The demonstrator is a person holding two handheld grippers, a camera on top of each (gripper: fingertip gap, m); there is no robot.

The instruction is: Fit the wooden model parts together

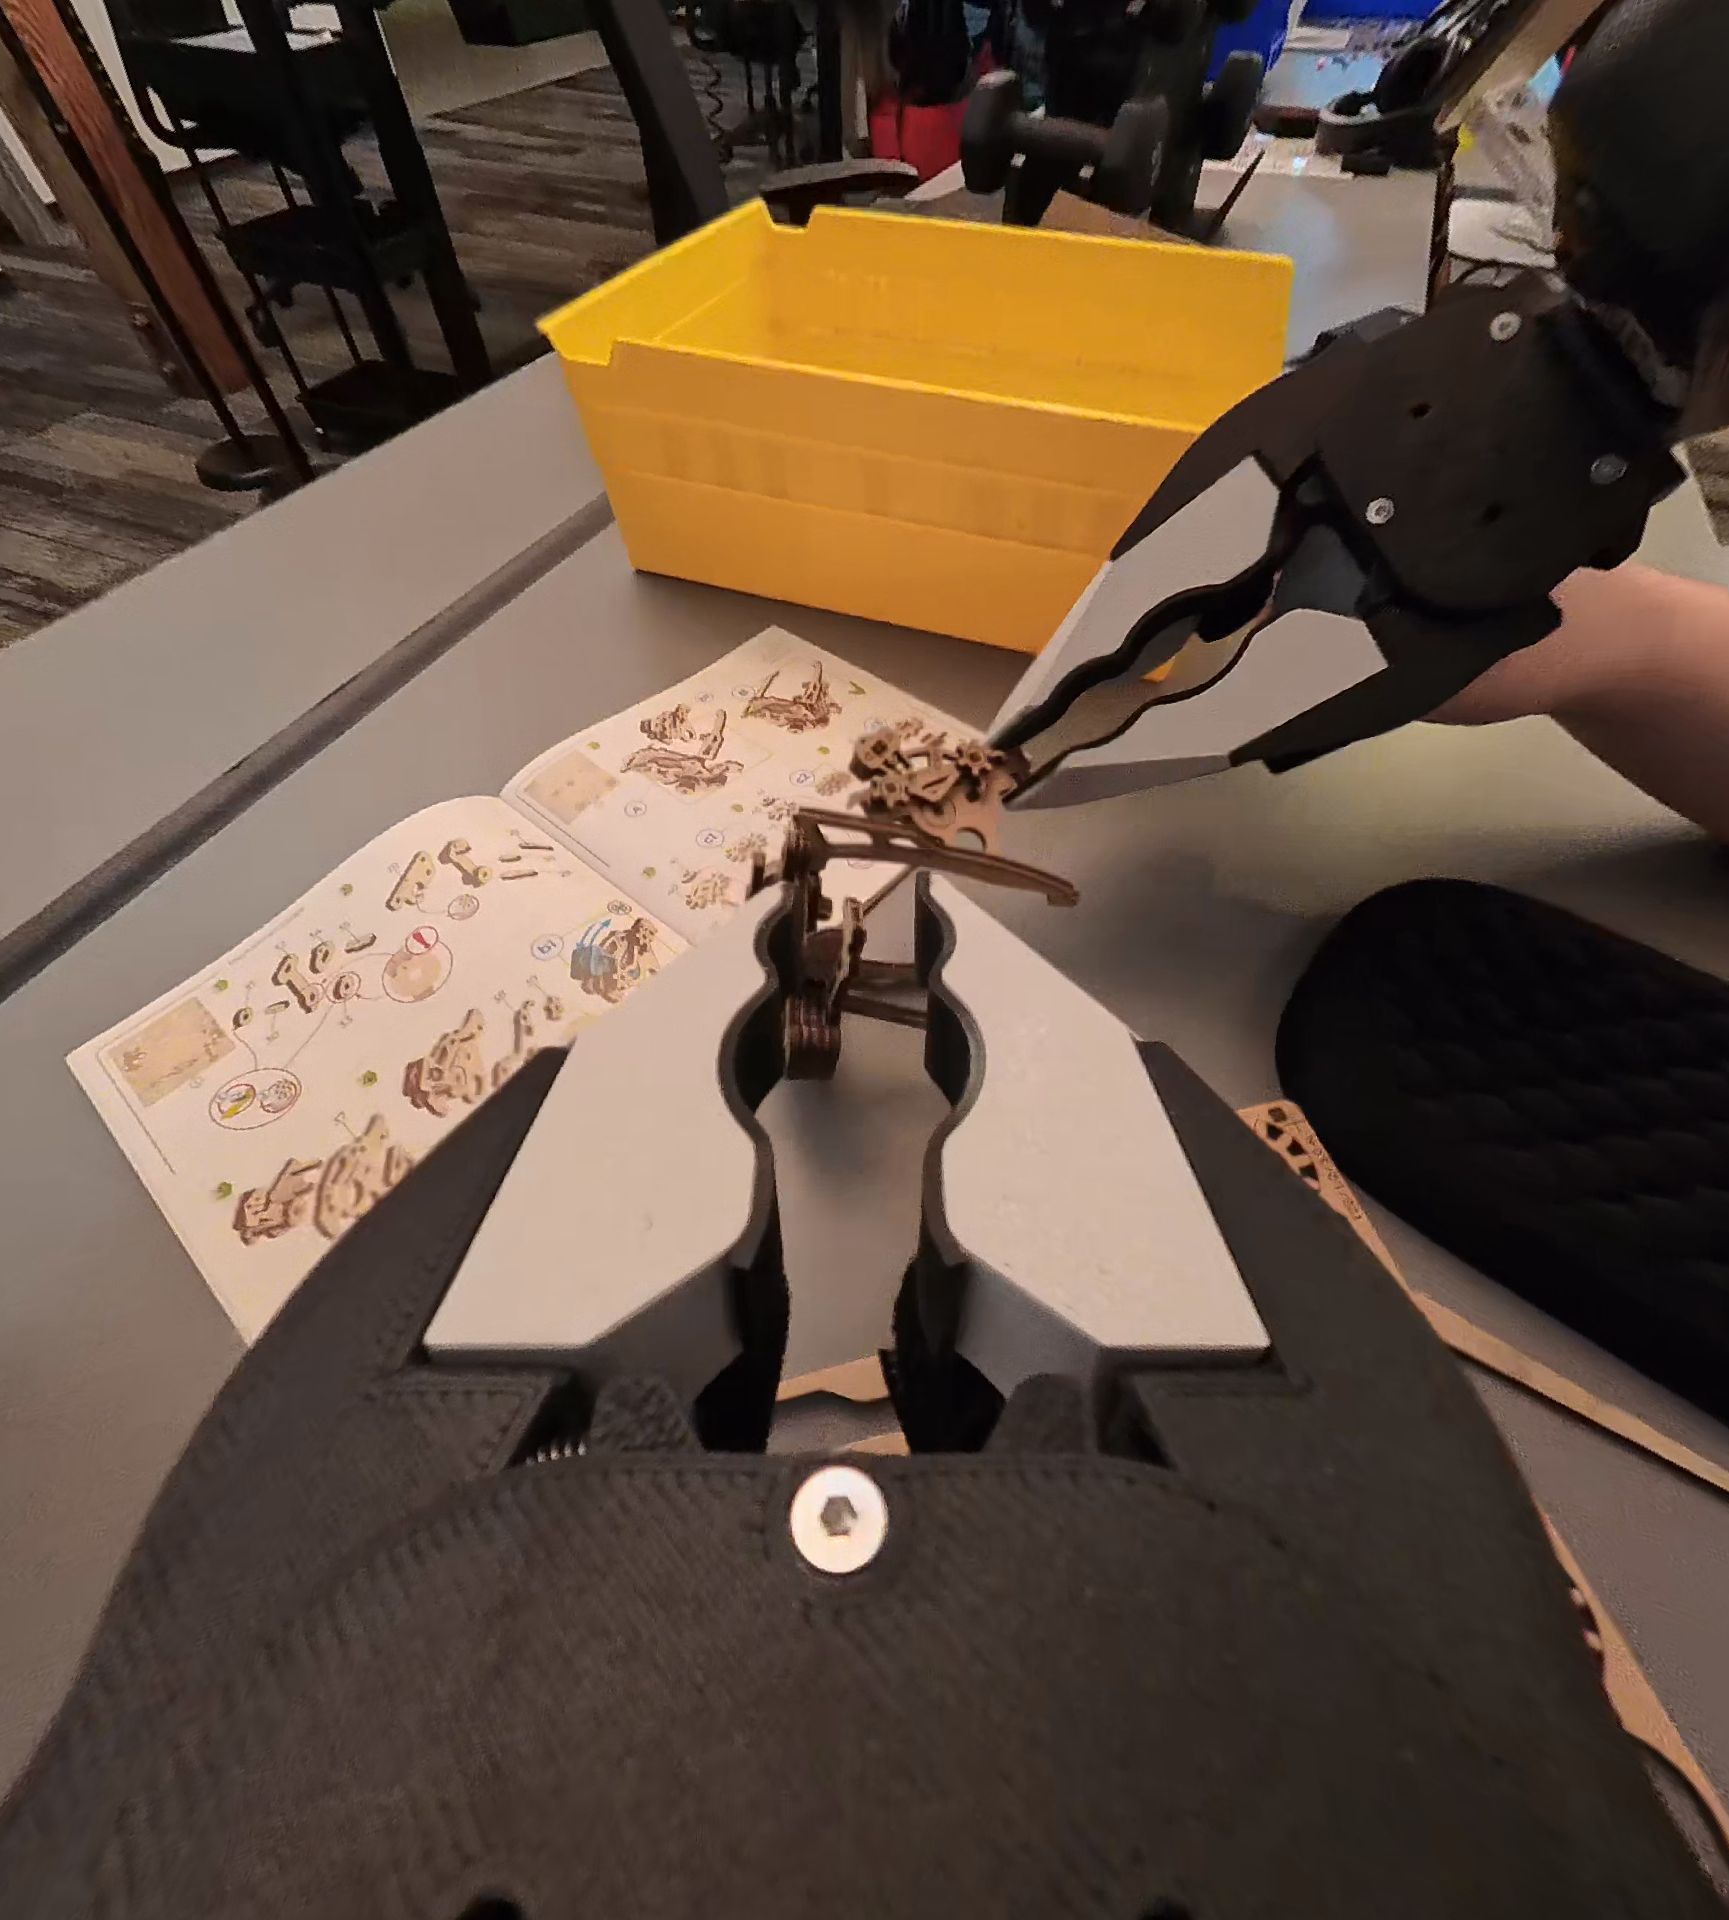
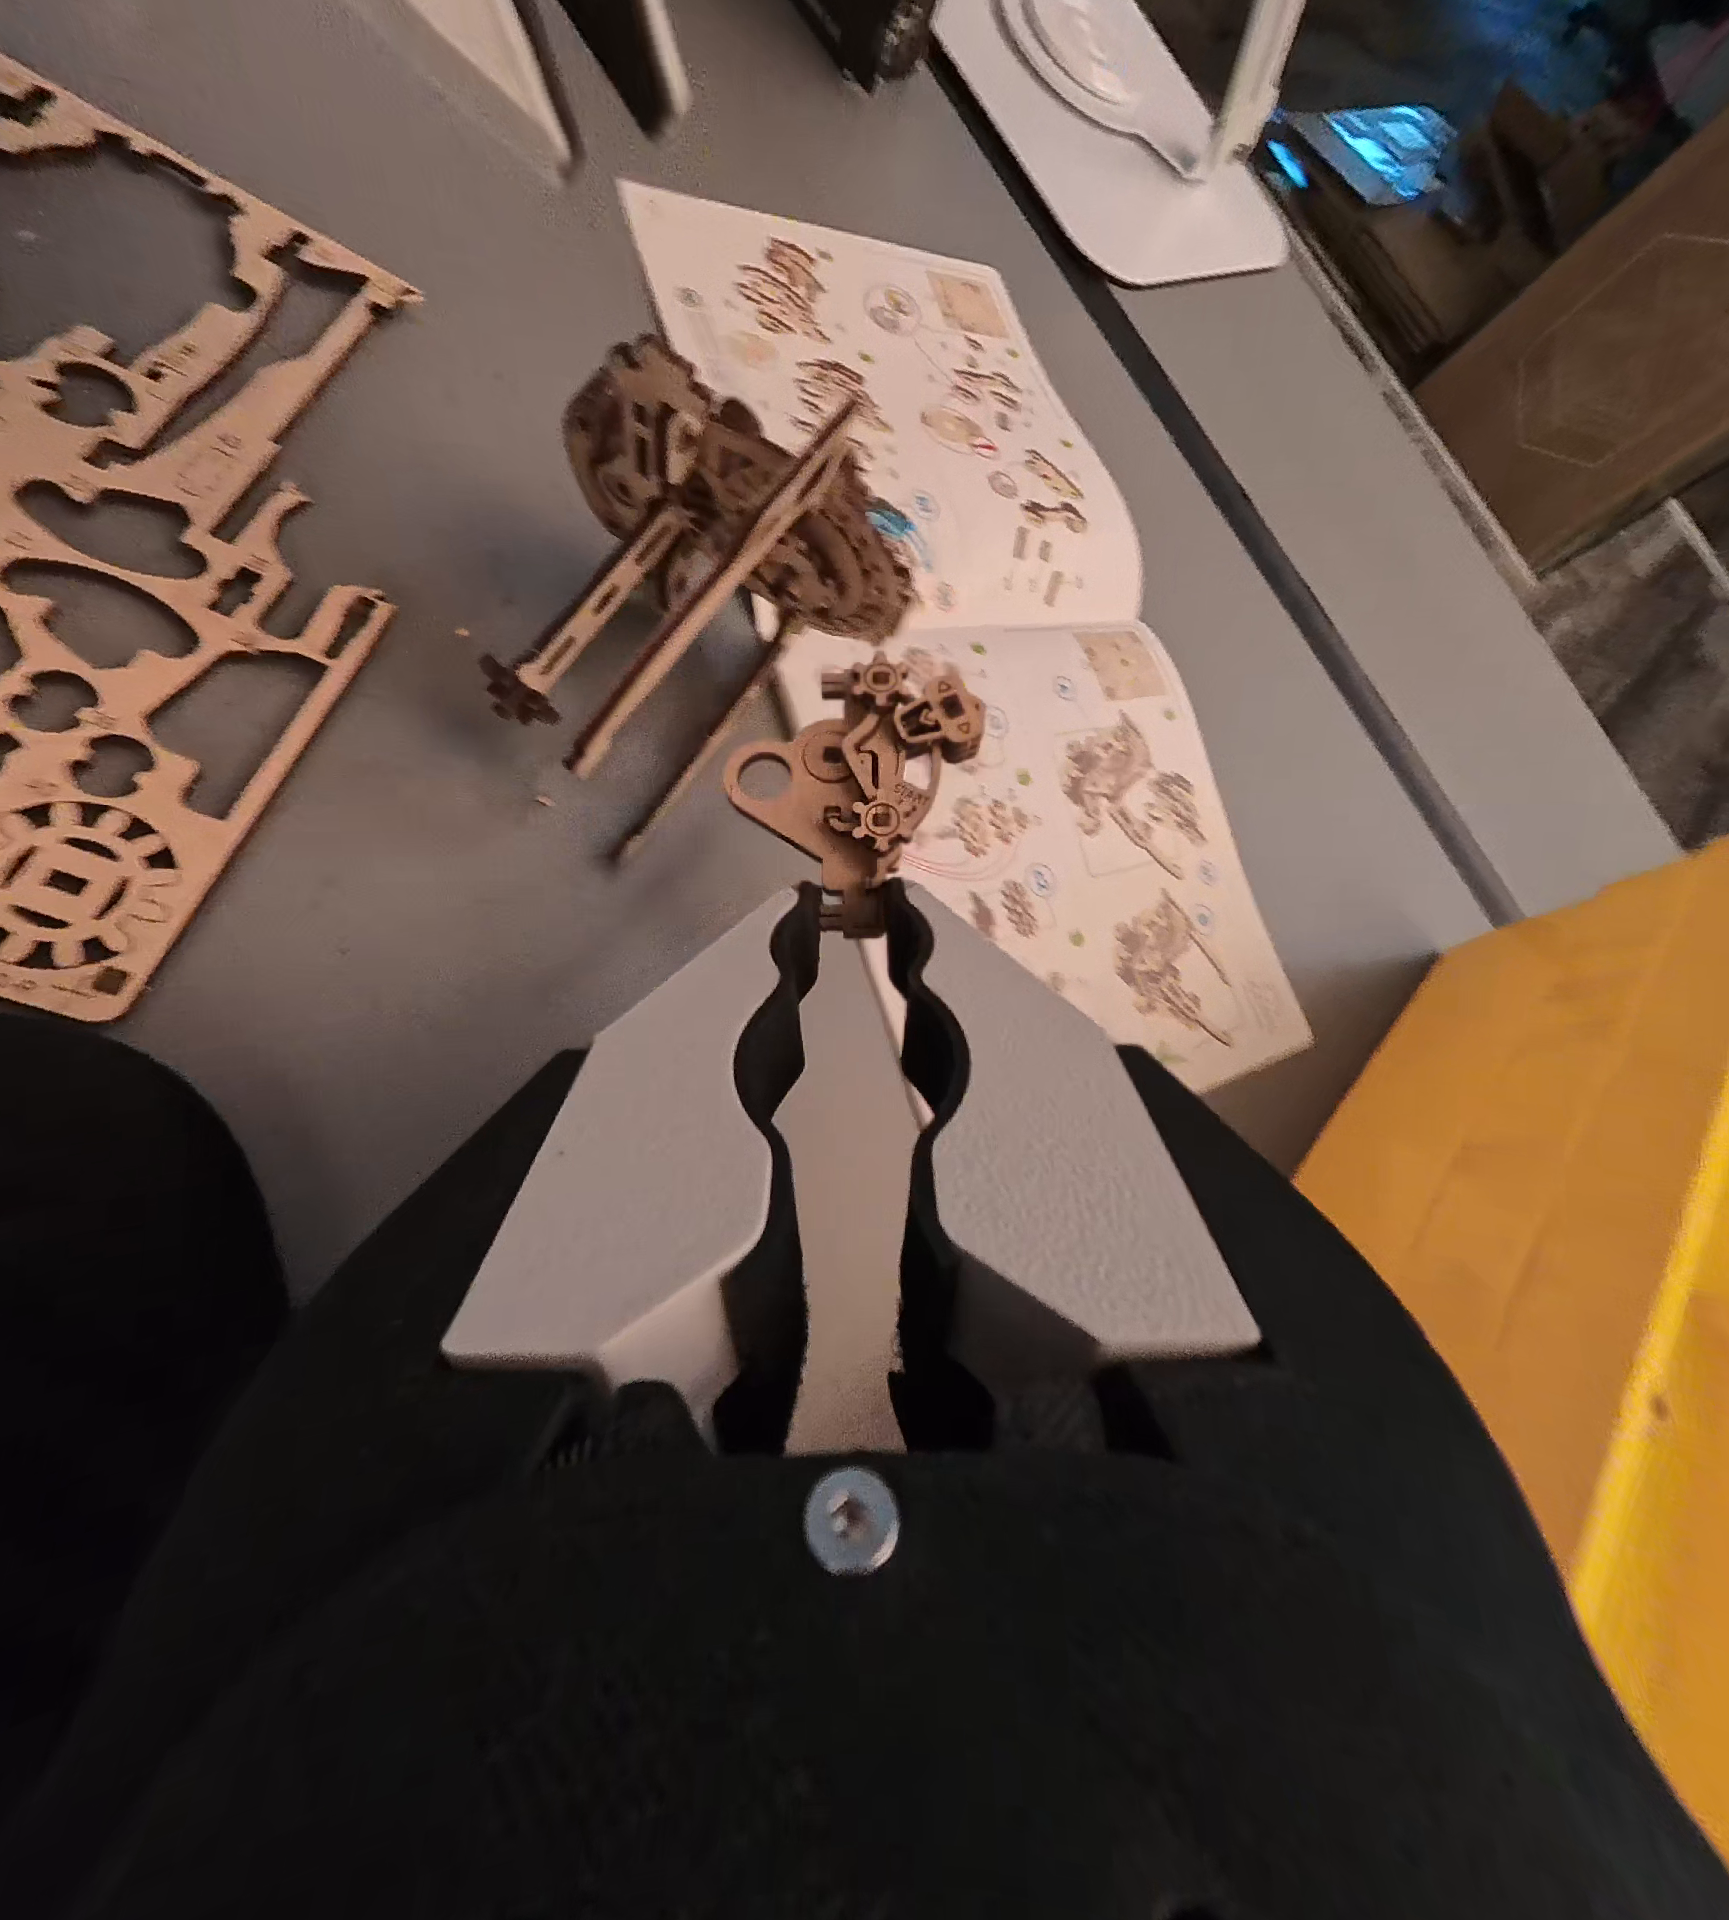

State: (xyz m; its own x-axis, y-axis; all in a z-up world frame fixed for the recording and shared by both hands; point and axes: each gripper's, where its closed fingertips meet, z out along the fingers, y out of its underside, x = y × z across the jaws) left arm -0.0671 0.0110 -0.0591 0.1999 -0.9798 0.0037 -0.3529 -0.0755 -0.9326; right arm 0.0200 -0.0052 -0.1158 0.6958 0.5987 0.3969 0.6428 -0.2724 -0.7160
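Right gripper (image 2: 847, 914) pinched tight on the foot of a small flat wooden sub-assembly (image 2: 865, 769), little gears and a round-holed tab, which sticks straight out past its fingertips, off the table. Left gripper (image 1: 844, 914) closed on the larger wooden model (image 1: 829, 956), clamping its stacked gear body between the tips, so that one's lifted too. From that body two long slats (image 2: 694, 582) run out toward the right gripper, a small cog at the end of one. That's the line that matters: the slats' long axis lies roughly toward the small piece, and in the left wrist view the piece sits just above the slat frame, very close, though whether they touch I can't tell. My guess is the right hand is the one to travel, bringing its piece down onto the frame while the left holds steady.

Beyond the model, the open instruction booklet (image 1: 403, 997) lies flat beneath it on the grey table (image 1: 216, 644). The yellow bin (image 1: 891, 416) stands behind the booklet, the punched-out wooden sheet (image 2: 91, 582) lies to the model's other side, with a black mat (image 1: 1566, 1122) near that
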